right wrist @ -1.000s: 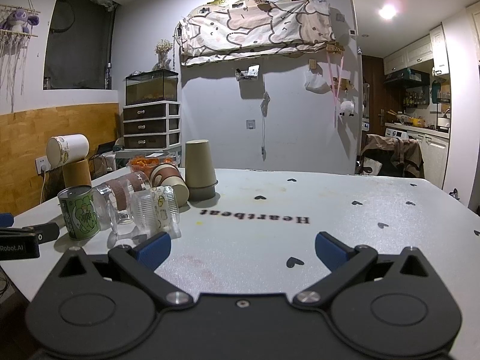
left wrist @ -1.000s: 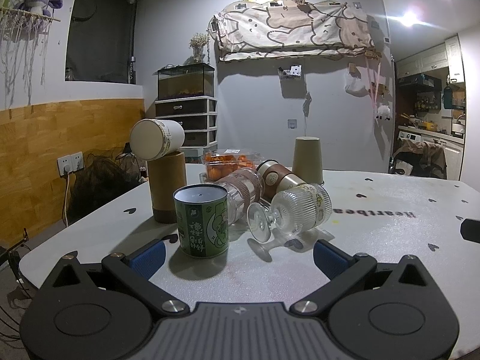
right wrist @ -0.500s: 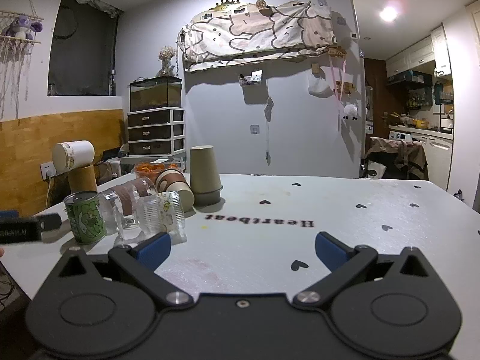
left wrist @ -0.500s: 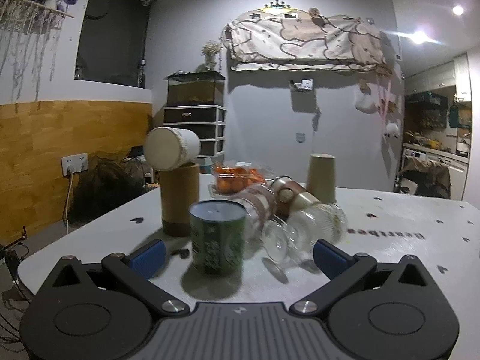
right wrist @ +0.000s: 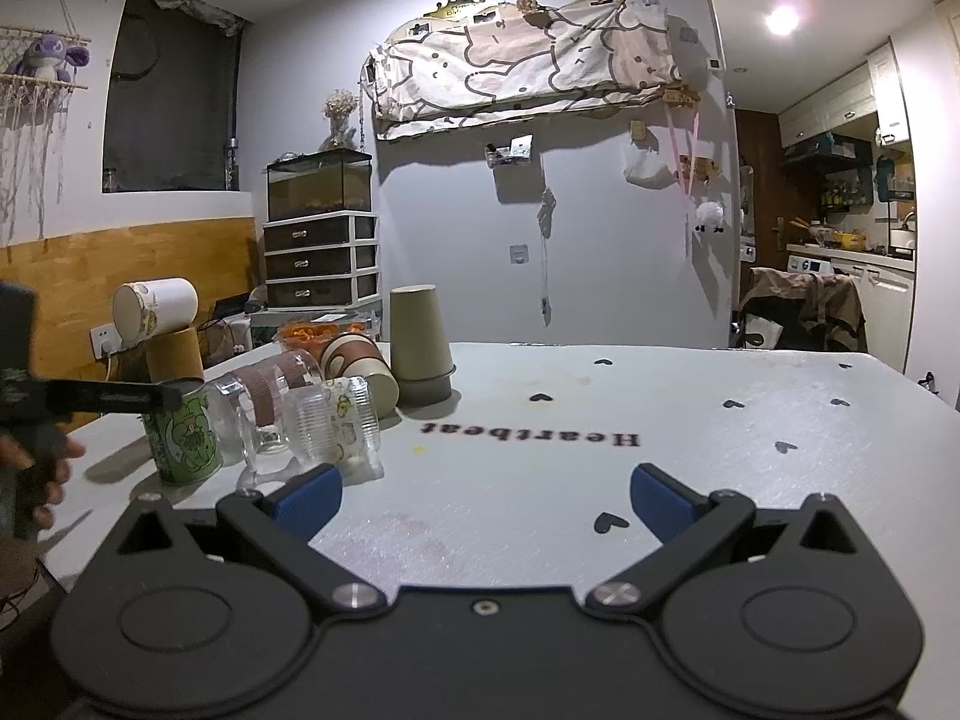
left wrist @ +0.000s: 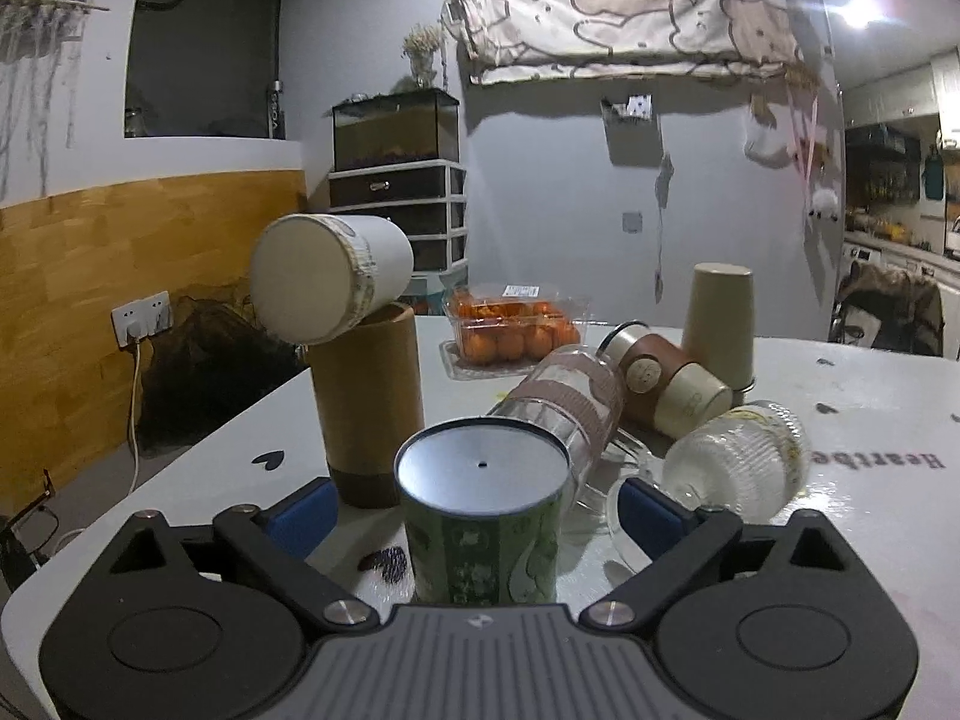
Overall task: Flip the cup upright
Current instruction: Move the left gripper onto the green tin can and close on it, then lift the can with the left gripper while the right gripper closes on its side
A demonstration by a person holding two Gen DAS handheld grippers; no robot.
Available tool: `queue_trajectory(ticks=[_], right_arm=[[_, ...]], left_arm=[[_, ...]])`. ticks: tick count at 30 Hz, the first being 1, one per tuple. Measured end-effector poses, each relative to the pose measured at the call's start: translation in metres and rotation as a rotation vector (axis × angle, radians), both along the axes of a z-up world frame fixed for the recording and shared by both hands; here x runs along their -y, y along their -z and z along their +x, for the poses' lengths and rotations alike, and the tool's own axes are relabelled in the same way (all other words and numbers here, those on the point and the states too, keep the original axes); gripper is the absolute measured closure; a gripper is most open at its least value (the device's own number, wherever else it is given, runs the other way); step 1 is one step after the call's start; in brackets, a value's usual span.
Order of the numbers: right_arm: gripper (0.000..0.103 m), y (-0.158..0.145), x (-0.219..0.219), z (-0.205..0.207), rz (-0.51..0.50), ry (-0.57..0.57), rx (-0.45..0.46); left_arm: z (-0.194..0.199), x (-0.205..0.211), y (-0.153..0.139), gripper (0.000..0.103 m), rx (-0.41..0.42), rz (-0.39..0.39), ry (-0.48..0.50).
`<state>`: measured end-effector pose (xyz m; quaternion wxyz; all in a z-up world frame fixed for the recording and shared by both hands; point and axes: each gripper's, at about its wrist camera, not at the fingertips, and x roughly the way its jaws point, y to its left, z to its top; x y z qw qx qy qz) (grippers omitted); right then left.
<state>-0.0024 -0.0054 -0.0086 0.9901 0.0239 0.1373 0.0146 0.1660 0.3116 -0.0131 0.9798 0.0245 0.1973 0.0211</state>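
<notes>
A green patterned cup [left wrist: 483, 516] stands upside down on the white table, its grey base facing up. My left gripper [left wrist: 474, 510] is open, with its blue pads on either side of this cup, not touching. The same cup shows at the left in the right wrist view [right wrist: 183, 435], with the left gripper's finger [right wrist: 108, 399] beside its top. My right gripper [right wrist: 483, 492] is open and empty above bare table [right wrist: 600, 468].
Behind the green cup lie a clear ribbed glass [left wrist: 738, 468], a glass with a brown sleeve [left wrist: 561, 405] and a brown-and-cream cup [left wrist: 666, 384]. An upturned tan paper cup [left wrist: 720, 324], a brown tube [left wrist: 369, 405] bearing a white cup [left wrist: 327, 279], and a tub of oranges [left wrist: 513, 333] stand further back.
My left gripper has moved forward, so the green cup now sits between its open fingers. My right gripper has barely moved.
</notes>
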Motion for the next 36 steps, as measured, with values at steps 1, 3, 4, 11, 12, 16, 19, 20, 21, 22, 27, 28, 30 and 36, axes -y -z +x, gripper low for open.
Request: queue_trajectory(ticks=[1,3,4,11,12,16,19,20,21,22,27,28,30,36], right_arm=[[0.0,0.0,0.0,0.0,0.001,0.0,0.0],[0.0,0.0,0.0,0.0,0.001,-0.001,0.0],[0.0,0.001,0.0,0.0,0.003,-0.004,-0.001],[0.0,0.002,0.002,0.0,0.01,-0.006,-0.005],[0.0,0.002,0.002,0.0,0.011,-0.007,-0.006],[0.0,0.001,0.003,0.001,0.014,-0.01,-0.004],[0.0,0.001,0.004,0.0,0.016,-0.008,0.001],[0.0,0.001,0.004,0.0,0.018,-0.007,0.002],[0.0,0.001,0.005,0.0,0.019,-0.007,0.003],[0.0,0.0,0.005,-0.001,0.022,-0.006,0.004],[0.0,0.003,0.009,-0.003,0.028,0.005,0.002],[0.0,0.003,0.01,-0.003,0.028,0.007,0.001],[0.0,0.005,0.013,-0.005,0.029,0.013,-0.002],[0.0,0.014,0.024,-0.011,0.022,0.003,-0.03]], left_arm=[[0.005,0.0,0.0,0.005,-0.003,0.004,-0.004],[0.011,-0.001,0.0,0.008,-0.006,0.01,-0.012],[0.015,-0.002,0.0,0.01,-0.01,0.012,-0.018],[0.028,-0.008,0.009,0.026,-0.055,-0.002,-0.006],[0.028,-0.01,0.009,0.03,-0.057,-0.015,0.003],[0.019,-0.006,0.004,0.03,-0.065,-0.009,0.006],[0.001,0.001,-0.003,0.03,-0.039,0.007,0.038],[-0.006,0.003,-0.007,0.03,-0.028,0.008,0.058],[-0.014,0.006,-0.01,0.03,-0.017,0.006,0.081],[-0.019,0.01,-0.013,0.03,-0.008,0.005,0.102],[-0.049,0.048,-0.025,0.03,0.032,-0.001,0.28],[-0.052,0.057,-0.025,0.03,0.028,-0.004,0.321],[-0.057,0.075,-0.022,0.03,0.015,-0.008,0.4],[-0.058,0.13,-0.01,0.03,-0.072,-0.045,0.574]])
